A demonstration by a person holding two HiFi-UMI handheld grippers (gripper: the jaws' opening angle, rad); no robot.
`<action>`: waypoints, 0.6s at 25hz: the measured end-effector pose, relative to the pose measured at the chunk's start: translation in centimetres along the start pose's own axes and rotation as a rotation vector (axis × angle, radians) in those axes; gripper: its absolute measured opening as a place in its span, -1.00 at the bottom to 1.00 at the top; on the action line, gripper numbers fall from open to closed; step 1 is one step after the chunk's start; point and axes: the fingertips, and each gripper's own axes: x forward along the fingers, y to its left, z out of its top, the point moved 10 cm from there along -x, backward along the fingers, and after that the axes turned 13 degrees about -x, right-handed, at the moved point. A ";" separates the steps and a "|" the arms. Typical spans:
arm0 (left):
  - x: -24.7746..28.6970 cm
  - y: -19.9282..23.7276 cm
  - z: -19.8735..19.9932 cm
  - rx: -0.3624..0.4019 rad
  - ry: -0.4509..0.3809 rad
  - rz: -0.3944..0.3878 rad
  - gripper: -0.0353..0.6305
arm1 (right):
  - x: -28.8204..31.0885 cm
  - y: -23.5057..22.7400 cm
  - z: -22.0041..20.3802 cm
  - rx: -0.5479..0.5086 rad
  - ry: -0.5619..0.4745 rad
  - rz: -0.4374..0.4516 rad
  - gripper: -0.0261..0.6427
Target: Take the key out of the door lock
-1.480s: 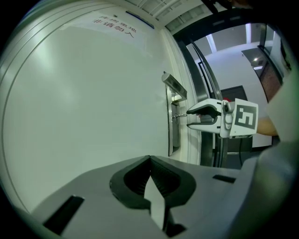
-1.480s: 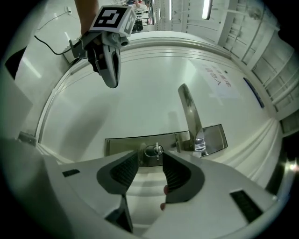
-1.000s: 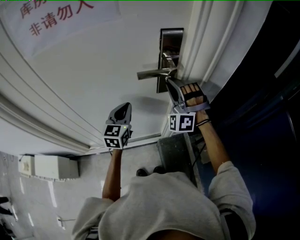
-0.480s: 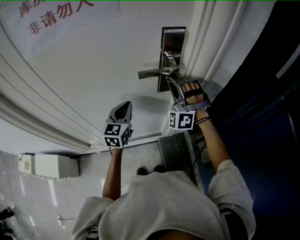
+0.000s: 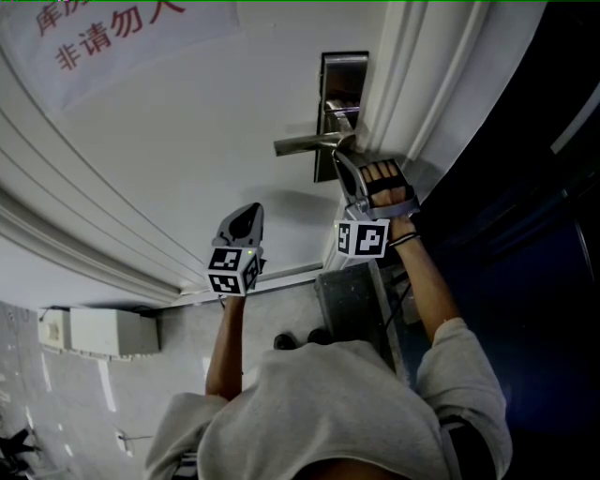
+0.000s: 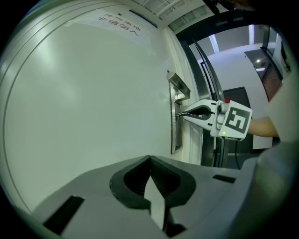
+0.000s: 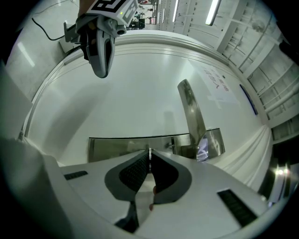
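Note:
A steel lock plate (image 5: 342, 75) with a lever handle (image 5: 305, 143) sits on the white door. My right gripper (image 5: 339, 157) is level with its tips against the plate, just below the handle. Its jaws have just been closing, and the thin metal key (image 7: 149, 150) is pinched between the tips of the right gripper (image 7: 149, 156). In the left gripper view the key (image 6: 180, 113) runs from those tips into the plate. My left gripper (image 5: 246, 217) hangs lower and to the left, away from the lock, its jaws (image 6: 149, 161) shut on nothing.
The white door (image 5: 187, 141) carries a paper sign with red characters (image 5: 112, 28). White frame moulding (image 5: 412, 84) borders a dark opening on the right. A white box (image 5: 94, 333) sits low at the left. The person's sleeves and body fill the bottom.
The right gripper's jaws have drawn together at the lock plate. Both hands and the handle stay where they were.

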 end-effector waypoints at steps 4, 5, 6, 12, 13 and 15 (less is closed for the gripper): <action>-0.2 0.0 0.0 0.004 -0.001 0.000 -0.84 | 0.0 -0.1 0.0 0.001 0.006 0.013 -0.83; -0.3 0.0 0.0 0.004 -0.001 0.000 -0.84 | -0.1 -0.2 0.0 0.001 0.006 0.018 -0.83; -0.4 0.1 -0.1 0.003 0.000 0.002 -0.84 | -0.1 -0.2 0.0 0.000 0.007 0.021 -0.83; -0.9 0.7 0.0 0.002 0.000 0.016 -0.84 | -1.1 -0.3 -0.1 0.011 -0.003 0.014 -0.83; -0.9 0.8 0.0 0.004 0.001 0.013 -0.84 | -1.3 -0.2 -0.1 0.013 -0.004 0.011 -0.83; -0.7 0.6 -0.1 0.003 0.000 0.006 -0.84 | -1.6 -0.2 0.0 0.012 -0.008 0.006 -0.83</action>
